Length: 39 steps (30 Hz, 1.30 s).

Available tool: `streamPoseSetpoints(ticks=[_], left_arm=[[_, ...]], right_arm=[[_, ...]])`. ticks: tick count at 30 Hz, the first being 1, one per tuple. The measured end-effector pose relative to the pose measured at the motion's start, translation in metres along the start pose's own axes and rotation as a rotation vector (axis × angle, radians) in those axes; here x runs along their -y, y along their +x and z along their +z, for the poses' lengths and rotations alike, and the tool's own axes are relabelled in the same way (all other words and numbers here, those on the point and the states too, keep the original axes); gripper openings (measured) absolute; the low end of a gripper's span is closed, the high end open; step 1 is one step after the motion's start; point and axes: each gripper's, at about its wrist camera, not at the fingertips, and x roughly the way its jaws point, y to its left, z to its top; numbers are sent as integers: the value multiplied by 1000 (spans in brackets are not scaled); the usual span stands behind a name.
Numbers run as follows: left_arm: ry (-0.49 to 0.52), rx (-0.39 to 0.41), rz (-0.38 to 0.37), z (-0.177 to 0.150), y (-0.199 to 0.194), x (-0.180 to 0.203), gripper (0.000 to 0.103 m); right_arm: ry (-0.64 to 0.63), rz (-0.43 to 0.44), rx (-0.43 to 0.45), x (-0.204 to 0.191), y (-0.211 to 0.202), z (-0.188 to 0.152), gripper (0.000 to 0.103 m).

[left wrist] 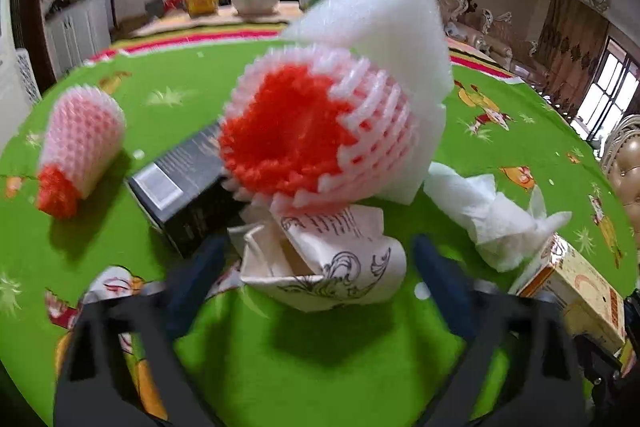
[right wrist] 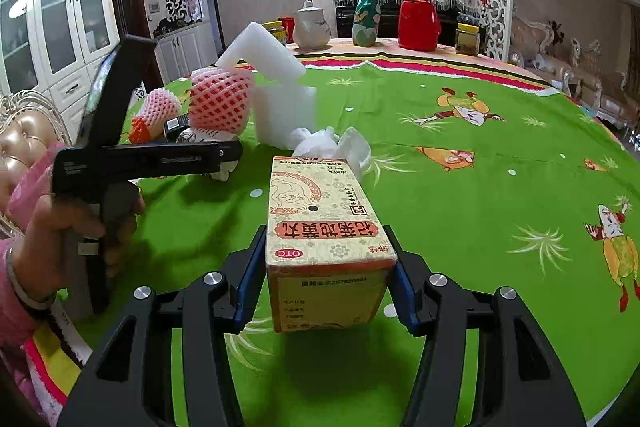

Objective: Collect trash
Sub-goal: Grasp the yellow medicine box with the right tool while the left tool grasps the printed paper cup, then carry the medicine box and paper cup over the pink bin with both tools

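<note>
My right gripper point(right wrist: 326, 251) is shut on a beige medicine box point(right wrist: 320, 223) and holds it just above the green tablecloth. My left gripper point(left wrist: 320, 267) is open, its fingers either side of a crumpled white printed paper bag point(left wrist: 332, 267) without touching it. On the bag rests a red and white foam fruit net point(left wrist: 316, 131), with white foam sheet point(left wrist: 384, 27) behind it. A second foam net point(left wrist: 80, 143) lies to the left. A black box point(left wrist: 180, 187) lies between them. Crumpled white tissue point(left wrist: 488, 215) lies to the right. The left gripper's body also shows in the right wrist view point(right wrist: 160, 155).
The round table has a green cartoon tablecloth point(right wrist: 480, 187). At its far side stand a white jug point(right wrist: 310, 27), a green vase point(right wrist: 366, 15), a red thermos point(right wrist: 418, 17) and jars point(right wrist: 466, 39). A padded chair point(right wrist: 24, 135) stands at the left.
</note>
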Motion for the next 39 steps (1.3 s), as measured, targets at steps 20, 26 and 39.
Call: streamPoseSetpoints(ticks=[20, 26, 39], left_arm=[[164, 188, -58, -33, -71, 4, 61], [156, 234, -66, -25, -91, -5, 61], [173, 274, -88, -62, -146, -26, 61]], right_arm=[[0, -4, 17, 1, -3, 0, 54], [-5, -28, 13, -2, -2, -1, 54], [-9, -80, -1, -27, -9, -9, 53]])
